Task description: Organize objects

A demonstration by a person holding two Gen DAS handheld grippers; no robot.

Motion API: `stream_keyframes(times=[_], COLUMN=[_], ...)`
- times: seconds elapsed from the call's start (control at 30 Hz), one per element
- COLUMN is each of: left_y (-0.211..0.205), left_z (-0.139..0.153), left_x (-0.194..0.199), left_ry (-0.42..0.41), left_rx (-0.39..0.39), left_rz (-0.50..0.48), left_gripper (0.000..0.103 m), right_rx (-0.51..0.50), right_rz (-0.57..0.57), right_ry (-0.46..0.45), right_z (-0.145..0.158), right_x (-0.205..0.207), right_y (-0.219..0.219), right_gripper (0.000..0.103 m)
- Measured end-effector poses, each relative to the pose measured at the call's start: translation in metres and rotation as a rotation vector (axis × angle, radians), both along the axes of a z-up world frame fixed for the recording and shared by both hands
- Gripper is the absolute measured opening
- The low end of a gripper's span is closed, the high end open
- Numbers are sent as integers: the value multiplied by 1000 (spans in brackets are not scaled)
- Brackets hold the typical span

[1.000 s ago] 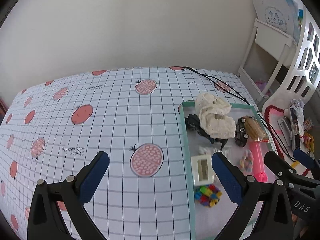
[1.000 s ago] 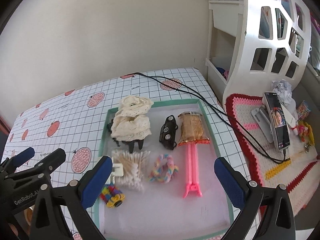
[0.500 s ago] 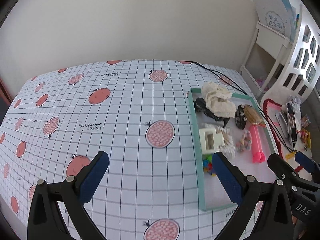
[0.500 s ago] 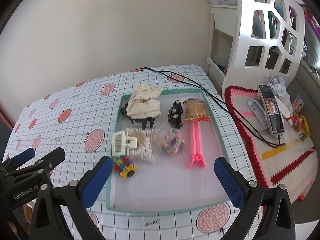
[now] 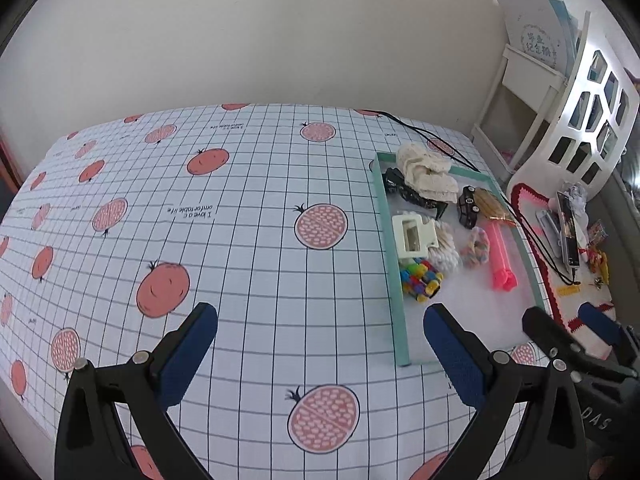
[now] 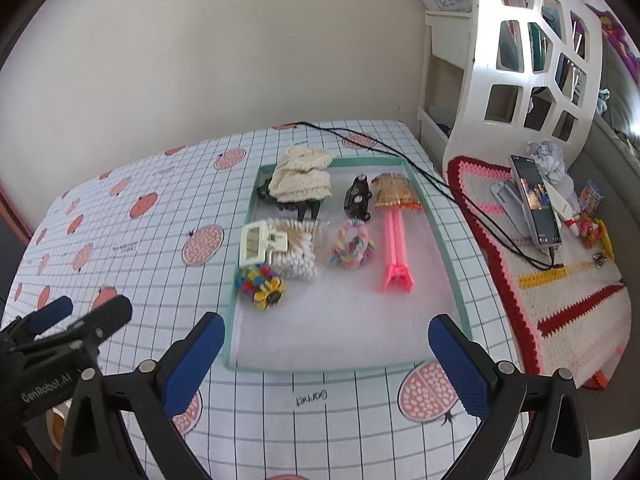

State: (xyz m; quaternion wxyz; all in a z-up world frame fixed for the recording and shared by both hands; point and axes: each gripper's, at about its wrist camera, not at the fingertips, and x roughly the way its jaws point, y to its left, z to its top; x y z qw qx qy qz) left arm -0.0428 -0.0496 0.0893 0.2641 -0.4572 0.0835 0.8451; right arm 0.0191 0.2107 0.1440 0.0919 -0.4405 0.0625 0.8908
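A green-rimmed tray [image 6: 448,264] [image 5: 400,312] lies on the patterned cloth. In it are a cream lace cloth [image 6: 302,180] over a black claw clip [image 6: 304,209], a small black toy car [image 6: 357,196], a snack packet [image 6: 394,192], a pink clip [image 6: 394,252], a pastel scrunchie [image 6: 351,245], cotton swabs [image 6: 298,248], a white hair claw [image 6: 260,242] and a multicoloured hair tie [image 6: 262,282]. My right gripper [image 6: 326,364] hangs open near the tray's front edge, holding nothing. My left gripper [image 5: 320,354] is open over the bare cloth left of the tray.
A black cable [image 6: 400,152] runs past the tray's far right corner to a phone [image 6: 536,200] on a crocheted mat [image 6: 560,280]. Small trinkets [image 6: 592,228] lie by the phone. A white shelf unit [image 6: 540,60] stands at the right. The wall is behind the table.
Both grippers have pulled back and up from the tray, so the tray and its contents look smaller and farther. The items in the tray have not moved. Both stay open.
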Motion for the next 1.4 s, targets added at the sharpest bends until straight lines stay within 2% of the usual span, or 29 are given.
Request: stream_keyframes(times=[0.73,1.4], left_y=[-36,-46], left_z=[-24,-74], left_x=[42,48], left_ry=[-13,-56], left_rx=[-25,-159], left_rz=[-1,-14], left_gripper=[103,103], right_rx=[-6,-37], right_rz=[7,-5], right_ry=[-24,-104], right_z=[-19,-67], right_x=[46,54], right_y=[-14,-16], right_gripper=[103,103])
